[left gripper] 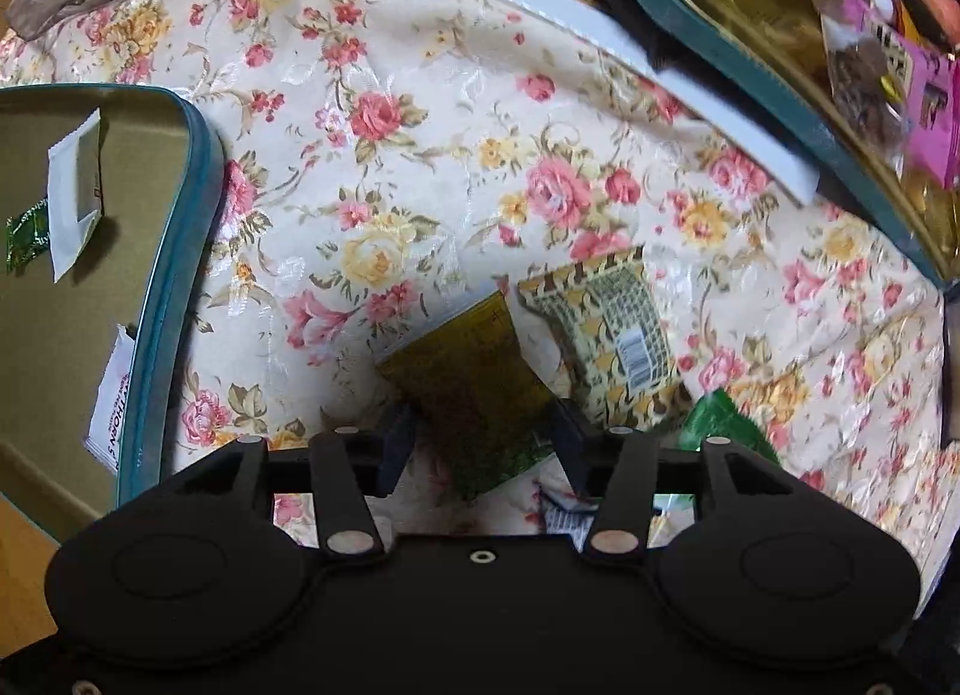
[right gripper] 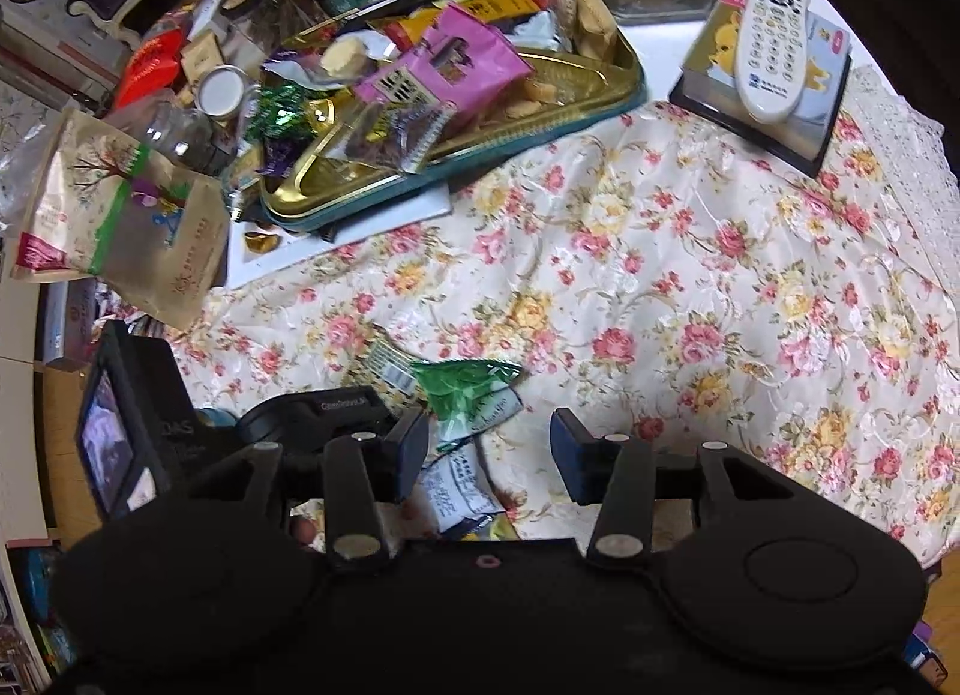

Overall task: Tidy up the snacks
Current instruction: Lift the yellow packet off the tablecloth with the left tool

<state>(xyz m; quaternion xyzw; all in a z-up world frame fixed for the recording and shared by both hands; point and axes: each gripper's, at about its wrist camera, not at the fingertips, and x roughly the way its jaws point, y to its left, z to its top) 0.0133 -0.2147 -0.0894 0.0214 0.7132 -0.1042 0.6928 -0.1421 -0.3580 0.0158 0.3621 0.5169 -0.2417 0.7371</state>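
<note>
In the left wrist view my left gripper [left gripper: 483, 443] points down at the floral cloth. An olive-gold snack packet [left gripper: 474, 389] lies between its fingers, which stand wide and do not clamp it. Beside it are a yellow patterned packet [left gripper: 612, 329] with a barcode and a green packet [left gripper: 720, 425]. At the left, a teal tin [left gripper: 174, 275] holds white sachets [left gripper: 75, 191]. My right gripper [right gripper: 489, 437] is open over the cloth. The green packet [right gripper: 468, 389] lies just ahead of its left finger and a white sachet [right gripper: 459, 491] lies under it.
A gold tray [right gripper: 630, 77] with a teal rim, piled with snacks and a pink bag [right gripper: 444, 65], sits at the back. A kraft bag [right gripper: 120, 215] leans at the left. A remote [right gripper: 774, 41] rests on a box at the right. The left gripper's body [right gripper: 312, 413] is close by.
</note>
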